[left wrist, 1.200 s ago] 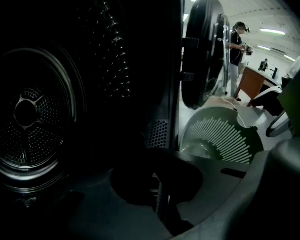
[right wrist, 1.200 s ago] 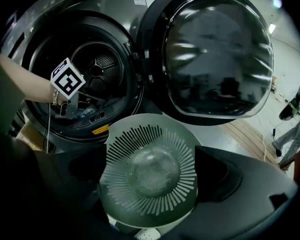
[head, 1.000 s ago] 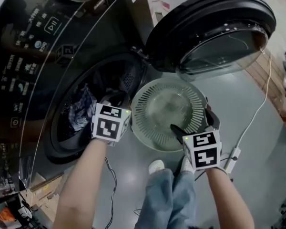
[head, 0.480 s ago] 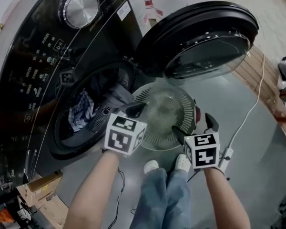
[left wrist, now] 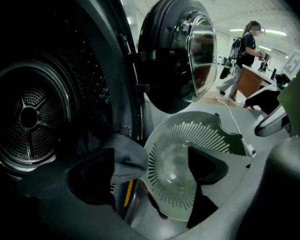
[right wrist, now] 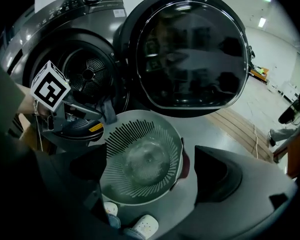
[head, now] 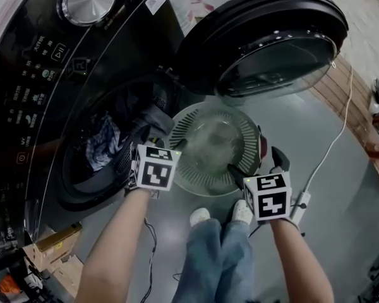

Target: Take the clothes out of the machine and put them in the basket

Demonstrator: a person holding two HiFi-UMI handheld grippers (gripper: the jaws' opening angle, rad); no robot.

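- Two cloths show in the machine [head: 31, 74] mouth: a blue-white cloth [head: 104, 145] deep inside & a grey cloth [head: 153, 120] flopped over the front rim.
- Most of the drum is too dark in the head view to tell what else is in it.
- L tongs [left wrist: 150, 165] are at the mouth, wide apart, & have just been opening. The grey cloth's tip pokes in btw them by the left pad, not pinched.
- R tongs [right wrist: 152, 166] are wide apart w/ nothing in them, above the basket [head: 243, 131] near edge. Their cube hides that bit of rim.
- Basket sits on the floor [head: 328, 188], just beside the machine front.
- Open door [head: 265, 36] hangs over the basket's far side. The near side is open from above.
- Bare floor lies to the right, w/ a white cord [head: 331, 158] across it.
- Shoes [head: 201, 218] are just beside the basket's near rim.
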